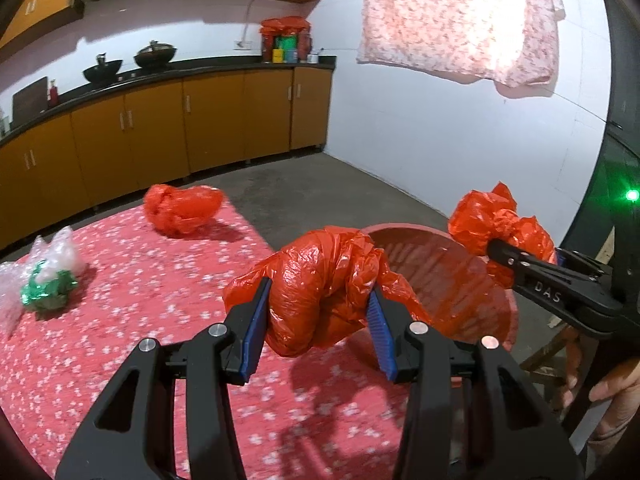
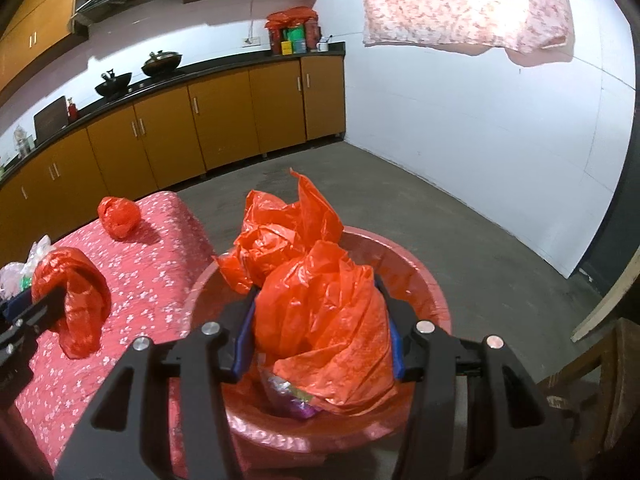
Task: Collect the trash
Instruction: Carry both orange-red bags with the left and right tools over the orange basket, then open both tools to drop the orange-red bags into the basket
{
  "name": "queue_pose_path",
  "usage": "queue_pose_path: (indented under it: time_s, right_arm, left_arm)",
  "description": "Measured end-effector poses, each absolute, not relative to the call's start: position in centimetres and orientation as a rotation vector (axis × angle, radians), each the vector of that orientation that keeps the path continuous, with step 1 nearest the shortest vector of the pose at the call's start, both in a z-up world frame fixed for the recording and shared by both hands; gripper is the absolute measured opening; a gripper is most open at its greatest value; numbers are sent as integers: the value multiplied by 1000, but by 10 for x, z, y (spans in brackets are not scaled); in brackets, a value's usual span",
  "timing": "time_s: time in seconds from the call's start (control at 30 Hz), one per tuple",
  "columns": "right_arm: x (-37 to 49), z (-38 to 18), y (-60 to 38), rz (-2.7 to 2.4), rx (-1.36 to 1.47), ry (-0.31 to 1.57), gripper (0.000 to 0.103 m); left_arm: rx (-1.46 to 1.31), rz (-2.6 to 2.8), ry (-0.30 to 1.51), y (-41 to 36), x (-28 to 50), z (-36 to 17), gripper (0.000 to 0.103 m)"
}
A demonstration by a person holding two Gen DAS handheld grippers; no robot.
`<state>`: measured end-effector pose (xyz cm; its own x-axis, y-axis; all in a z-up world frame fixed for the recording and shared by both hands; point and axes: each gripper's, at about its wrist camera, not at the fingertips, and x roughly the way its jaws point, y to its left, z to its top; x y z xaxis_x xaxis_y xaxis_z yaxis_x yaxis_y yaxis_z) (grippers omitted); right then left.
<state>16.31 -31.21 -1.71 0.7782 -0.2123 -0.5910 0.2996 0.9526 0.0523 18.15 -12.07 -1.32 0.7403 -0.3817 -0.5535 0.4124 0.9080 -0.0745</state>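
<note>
Left wrist view: my left gripper (image 1: 318,320) clamps a crumpled red bag (image 1: 320,280) above the table's edge, beside the red basin (image 1: 440,256), so it can drop in. My right gripper (image 2: 320,332) pinches another red bag (image 2: 320,304) over the basin's mouth. Two more pieces wait on the flowered tablecloth (image 1: 140,340): a red bag (image 1: 182,208) and a clear wrapper (image 1: 48,272). Bare floor beyond leaves room.

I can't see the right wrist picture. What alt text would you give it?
A hand-held gripper clamps a crumpled red plastic bag above a red basin. To the left, a second hand-held gripper holds another red bag over a table with a red flowered cloth, where a third red bag lies.
</note>
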Motion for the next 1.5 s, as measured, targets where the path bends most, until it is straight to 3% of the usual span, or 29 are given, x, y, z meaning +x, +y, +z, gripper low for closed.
queue_pose_path:
  time_s: [0.87, 1.23, 1.5]
  right_arm:
    - [173, -22, -370, -319, 248, 588, 52]
    - [179, -28, -387, -301, 315, 571, 68]
    - [179, -30, -383, -317, 303, 569, 69]
  left_arm:
    - [121, -573, 649, -216, 216, -40, 47]
    - [100, -571, 713, -218, 230, -58, 60]
    - [82, -574, 714, -214, 229, -59, 64]
